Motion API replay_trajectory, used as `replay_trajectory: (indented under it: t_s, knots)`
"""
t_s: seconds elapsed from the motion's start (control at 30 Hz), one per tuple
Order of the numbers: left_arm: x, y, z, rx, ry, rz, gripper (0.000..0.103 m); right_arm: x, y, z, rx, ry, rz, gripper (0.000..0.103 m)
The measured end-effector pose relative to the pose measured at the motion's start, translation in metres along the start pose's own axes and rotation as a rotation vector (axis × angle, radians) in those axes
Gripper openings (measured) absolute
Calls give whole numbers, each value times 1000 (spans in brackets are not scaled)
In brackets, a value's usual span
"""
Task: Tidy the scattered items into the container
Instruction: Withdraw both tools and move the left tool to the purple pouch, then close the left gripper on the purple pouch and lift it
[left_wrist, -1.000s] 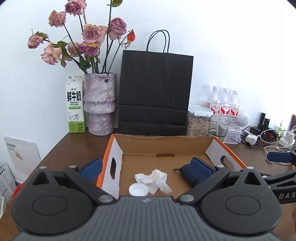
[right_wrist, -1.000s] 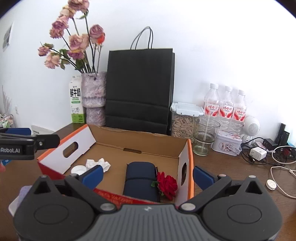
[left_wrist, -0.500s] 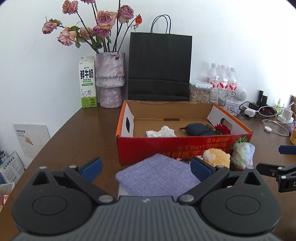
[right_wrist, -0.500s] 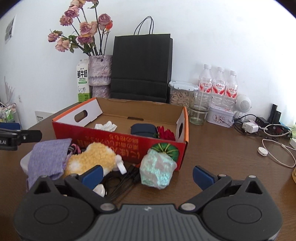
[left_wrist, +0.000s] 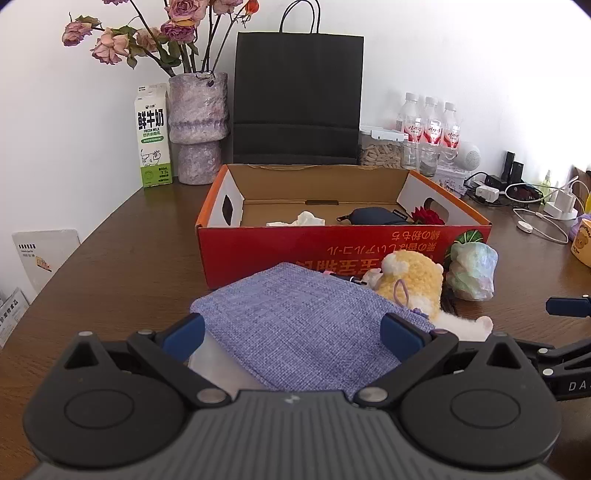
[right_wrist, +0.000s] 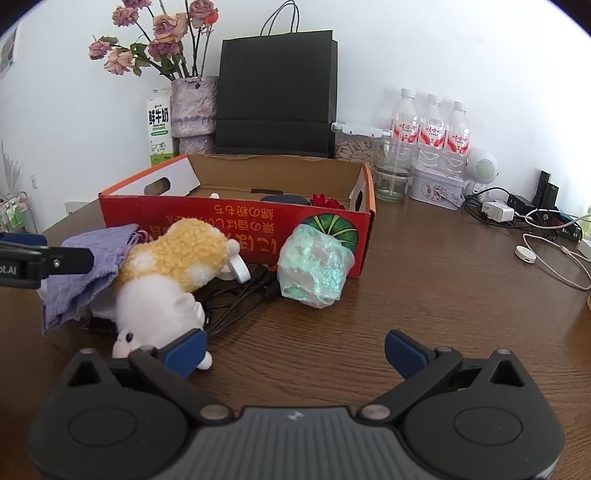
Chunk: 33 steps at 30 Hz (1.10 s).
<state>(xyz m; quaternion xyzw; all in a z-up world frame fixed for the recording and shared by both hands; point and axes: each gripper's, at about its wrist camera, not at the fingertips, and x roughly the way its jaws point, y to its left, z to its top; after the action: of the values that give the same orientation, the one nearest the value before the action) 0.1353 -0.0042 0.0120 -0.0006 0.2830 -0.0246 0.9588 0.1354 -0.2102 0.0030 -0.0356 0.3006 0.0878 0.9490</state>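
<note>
**Both grippers backed off from box; next pick pending**

Left to right. Over the last second both wrist views went from hanging over the box interior to sitting low in front of it, so both grippers have withdrawn toward the table's near edge. Read: a drop-off is finished and the next item is being lined up.

Left gripper (left_wrist: 291, 332): jaws spread wide, nothing between them, poised over the purple cloth pouch (left_wrist: 295, 325) at 6 o'clock from the box.

Cardboard box (left_wrist: 332, 247): centre of table. Inside already: white tissue (left_wrist: 299, 219), dark blue pouch (left_wrist: 373, 216), red rose (left_wrist: 426, 216).

Still outside, against the box's near wall: the yellow-and-white plush toy (right_wrist: 170, 273) just right of the cloth pouch, black cables (right_wrist: 240, 299) under it, and a green iridescent wrapped bundle (right_wrist: 314, 273) at the box's 5 o'clock corner.

Right gripper (right_wrist: 295, 350): released, empty, left finger just beside the plush, whether touching cannot be told.

Judgement: task roughly half done; the cloth pouch looks like the left gripper's next target.
</note>
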Motion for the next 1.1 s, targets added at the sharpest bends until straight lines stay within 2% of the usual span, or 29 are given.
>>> replay_trajectory:
  t_s: [0.13,0.27,0.43,0.63,0.77,0.87,1.1]
  knots:
    - [7,-2,-3,8,0,5,102,4,-2,-1,7,10,1,103]
    - [7,-4,-3,12,-17,22,70,7,-2,-1,10,14,4,103]
    - [6,-9,-6,37,-25,15,62,10,-4,-2,19,23,3,103]
    - [4,-12,-7,56,-40,14,27,11,-5,-1,20,25,4,103]
    - [1,-12,-8,57,-49,3,12,11,-4,-1,20,24,4,103]
    - [-1,-7,-8,33,-51,0,5,11,-4,-1,20,24,4,103]
    - [-14,4,-4,2,-85,-3,2,5,-3,1,14,4,-2,103]
